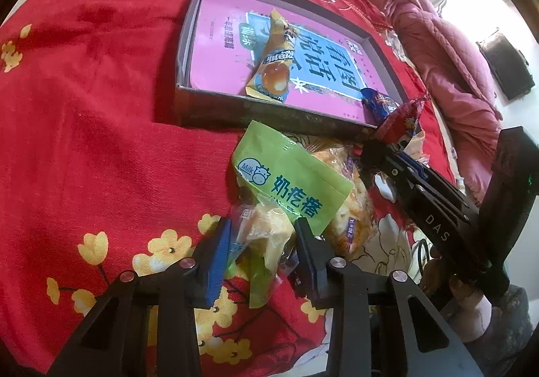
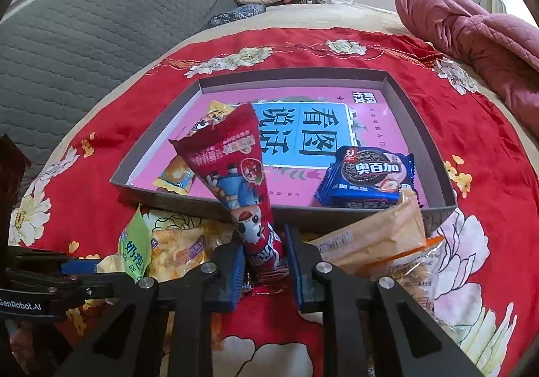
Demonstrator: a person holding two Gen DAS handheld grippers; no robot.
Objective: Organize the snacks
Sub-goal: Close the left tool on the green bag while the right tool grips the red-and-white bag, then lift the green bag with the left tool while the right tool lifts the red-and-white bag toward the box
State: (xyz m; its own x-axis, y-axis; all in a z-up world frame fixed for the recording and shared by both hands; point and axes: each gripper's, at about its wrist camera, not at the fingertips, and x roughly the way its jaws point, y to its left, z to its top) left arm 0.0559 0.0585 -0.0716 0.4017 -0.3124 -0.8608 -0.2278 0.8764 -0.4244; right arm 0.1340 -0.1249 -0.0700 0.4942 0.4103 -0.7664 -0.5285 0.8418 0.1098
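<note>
Snacks piled on red flowery cloth, just in front of shallow box.

Left wrist view: left gripper down in the pile, closed in close around clear packet of yellow bits. Blue pad touching one side of it, black finger against the other. Green milk pouch lying across the top of that packet. Yellow bun packet inside the box, on the pink bottom. Right gripper seen from the side, reaching toward the box's near corner with a red bag tip in its end. Only a sliver of blue cookie pack showing here.

Right wrist view: right gripper squeezed tight on bottom end of red cone snack bag. Bag sticking up, leaning over the box's front wall. Whole blue cookie pack clear here, in the box's near right part. Pale orange packet just right of the fingers, outside the box. Grey quilted mattress and a window behind, not in the other view.
</note>
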